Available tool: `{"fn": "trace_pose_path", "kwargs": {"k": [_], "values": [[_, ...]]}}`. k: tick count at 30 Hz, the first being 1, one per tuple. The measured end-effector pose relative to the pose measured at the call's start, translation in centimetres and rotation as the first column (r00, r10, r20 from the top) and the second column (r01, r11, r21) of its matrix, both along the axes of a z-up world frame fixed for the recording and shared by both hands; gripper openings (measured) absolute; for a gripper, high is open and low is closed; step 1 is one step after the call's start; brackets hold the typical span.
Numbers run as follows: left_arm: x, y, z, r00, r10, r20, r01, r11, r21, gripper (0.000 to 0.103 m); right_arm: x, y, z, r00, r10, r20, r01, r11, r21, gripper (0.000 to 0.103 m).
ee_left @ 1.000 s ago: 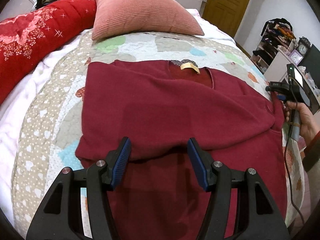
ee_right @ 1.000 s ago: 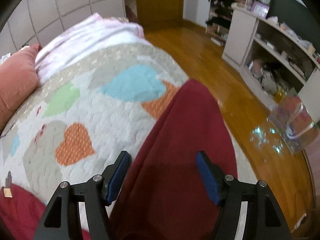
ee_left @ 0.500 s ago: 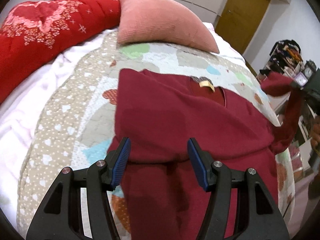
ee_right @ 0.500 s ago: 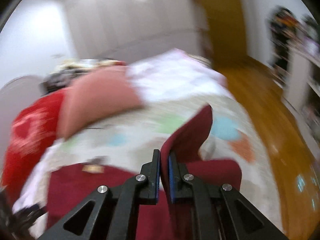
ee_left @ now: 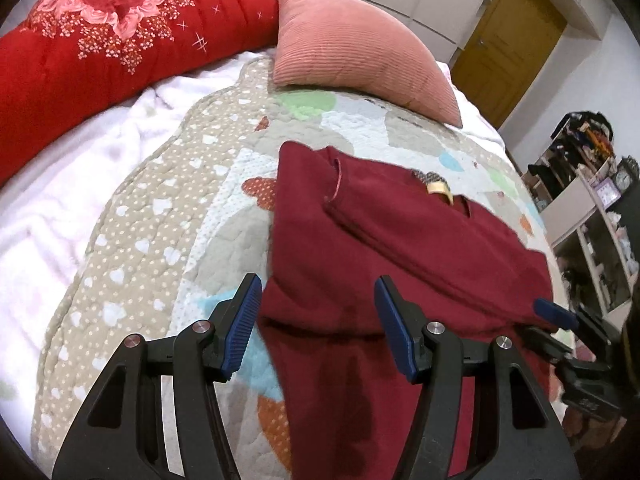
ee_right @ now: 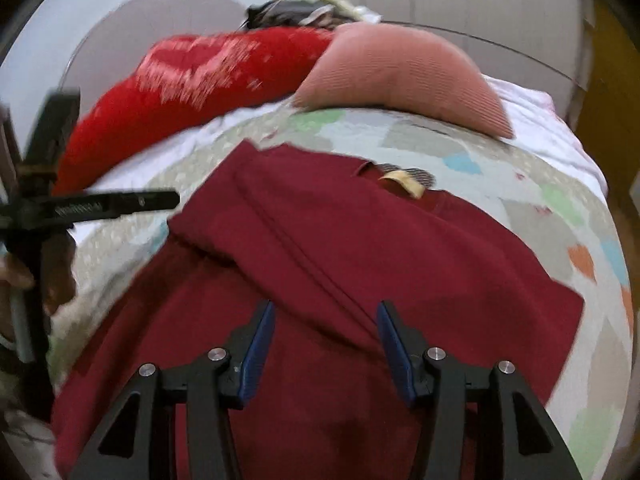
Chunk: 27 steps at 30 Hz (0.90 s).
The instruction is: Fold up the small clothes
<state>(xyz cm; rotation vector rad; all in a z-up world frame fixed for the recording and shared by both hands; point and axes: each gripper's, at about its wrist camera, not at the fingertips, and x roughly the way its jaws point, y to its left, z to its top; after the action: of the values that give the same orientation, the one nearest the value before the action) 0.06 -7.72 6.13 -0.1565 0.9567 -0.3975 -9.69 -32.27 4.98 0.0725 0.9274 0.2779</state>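
A dark red sweater (ee_left: 400, 248) lies on the heart-patterned quilt (ee_left: 168, 216), collar and tan label (ee_left: 438, 190) toward the pillow. One sleeve (ee_left: 384, 224) lies folded diagonally across the chest. The sweater also fills the right wrist view (ee_right: 360, 248), the sleeve fold running across it. My left gripper (ee_left: 318, 326) is open and empty, hovering over the sweater's lower left part. My right gripper (ee_right: 324, 346) is open and empty above the sweater's lower middle; it also shows at the right edge of the left wrist view (ee_left: 560, 320).
A pink ribbed pillow (ee_left: 356, 56) and a red floral duvet (ee_left: 100, 40) lie at the head of the bed. A white sheet (ee_left: 48, 184) borders the quilt on the left. Shelves with clutter (ee_left: 592, 216) and a wooden door (ee_left: 508, 44) stand to the right.
My right gripper, shut on the sleeve and lifting it half a second ago, has laid the sleeve across the chest and opened. My left gripper has stayed open and shifted left.
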Motion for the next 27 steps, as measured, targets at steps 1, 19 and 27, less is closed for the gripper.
{"fn": "trace_pose_path", "kwargs": {"k": [1,19,27], "values": [[0.3,-0.1,0.1,1.0,0.004,0.004,-0.004,1.0,-0.01,0.059,-0.4,-1.2,0.4,1.0,-0.027,0.016,0.026,0.999,0.032,0.052],[7.9,-7.8,-2.5,0.999,-0.04,0.023,0.035,0.986,0.161,0.016,-5.4,-9.6,-0.6,0.951,-0.309,-0.023,0.308,0.937,0.165,0.06],[4.4,-4.4,2.5,0.992,-0.074,0.106,0.068,0.996,0.059,0.011,-6.3,-11.0,0.9,0.925,-0.379,0.024,0.374,0.92,0.118,0.06]]}}
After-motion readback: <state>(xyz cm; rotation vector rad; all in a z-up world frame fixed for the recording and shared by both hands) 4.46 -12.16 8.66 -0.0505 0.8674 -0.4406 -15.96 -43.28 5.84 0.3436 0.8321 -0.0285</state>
